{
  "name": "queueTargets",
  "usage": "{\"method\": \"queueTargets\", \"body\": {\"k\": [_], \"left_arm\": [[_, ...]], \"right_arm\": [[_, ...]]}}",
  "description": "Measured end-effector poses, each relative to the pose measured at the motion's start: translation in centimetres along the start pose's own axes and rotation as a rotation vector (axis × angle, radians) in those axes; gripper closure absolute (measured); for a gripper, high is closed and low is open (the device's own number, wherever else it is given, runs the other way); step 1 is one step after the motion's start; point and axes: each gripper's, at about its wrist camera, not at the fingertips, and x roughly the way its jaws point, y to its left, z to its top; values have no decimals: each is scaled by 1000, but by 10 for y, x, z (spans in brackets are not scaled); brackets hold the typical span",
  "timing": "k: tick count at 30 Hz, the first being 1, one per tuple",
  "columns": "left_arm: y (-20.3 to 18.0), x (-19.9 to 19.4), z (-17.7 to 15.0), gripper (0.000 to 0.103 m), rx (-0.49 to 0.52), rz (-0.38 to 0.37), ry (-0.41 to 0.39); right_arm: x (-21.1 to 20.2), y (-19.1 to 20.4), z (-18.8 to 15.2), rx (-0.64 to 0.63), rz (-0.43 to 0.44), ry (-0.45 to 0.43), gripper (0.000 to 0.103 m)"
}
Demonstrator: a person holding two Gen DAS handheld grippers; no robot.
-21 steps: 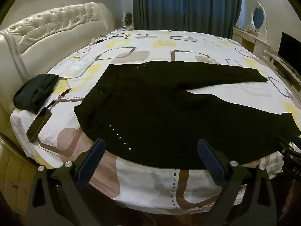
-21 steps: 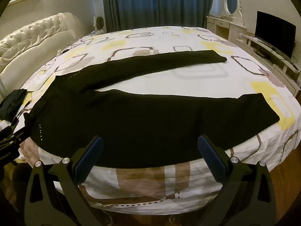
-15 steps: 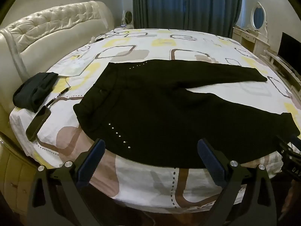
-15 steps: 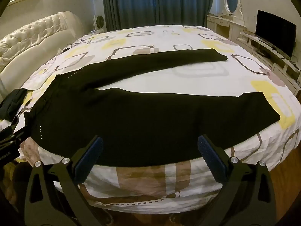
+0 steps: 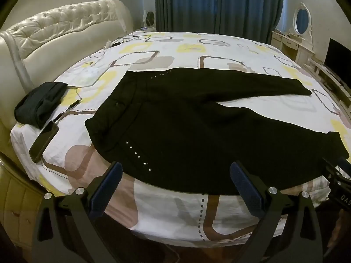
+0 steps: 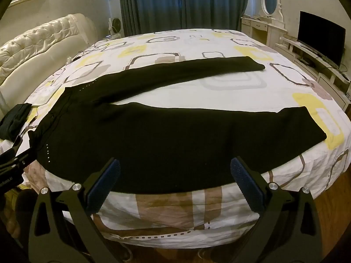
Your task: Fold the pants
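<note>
Left claw (image 5: 175,175): spread wide, nothing between its blue pads (image 5: 107,186), tilted down over the near edge of the bed (image 5: 166,217). Pads hang just short of the fabric, no contact visible.

Right claw (image 6: 174,171): likewise spread wide and empty, tilted down at the near bed edge, further right along the same side. Its body shows at the right rim of the left wrist view.

Black pants (image 5: 186,120) lie flat on the patterned bedspread, unfolded. Waistband to the left, legs running right. Near leg (image 6: 197,135) lies along the near bed edge, its lower margin just at the drop of the mattress; far leg (image 6: 186,72) angles away toward the far right, so the legs open in a narrow V with sheet showing between. A row of small pale studs (image 5: 137,155) marks the near hip; a second row sits at the far hip.

Left of the waistband, apart from the pants: a dark phone (image 5: 42,141) near the bed corner, a slim pen-like object (image 5: 65,110) just beyond it (too small to be sure), and a dark folded bundle of cloth (image 5: 38,105) further left.

Beyond: tufted cream headboard (image 5: 61,28) at left, blue curtains (image 6: 182,4) at the far wall, white vanity with oval mirror (image 6: 269,0) and a dark television (image 6: 320,37) at far right.
</note>
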Motion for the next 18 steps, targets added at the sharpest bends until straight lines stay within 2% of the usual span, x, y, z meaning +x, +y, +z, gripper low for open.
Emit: {"method": "queueTargets", "body": {"k": [18], "left_arm": [[2,4,-3,5,-9,-16,17]], "right_arm": [[0,-1,0,0,1,1,2]]}}
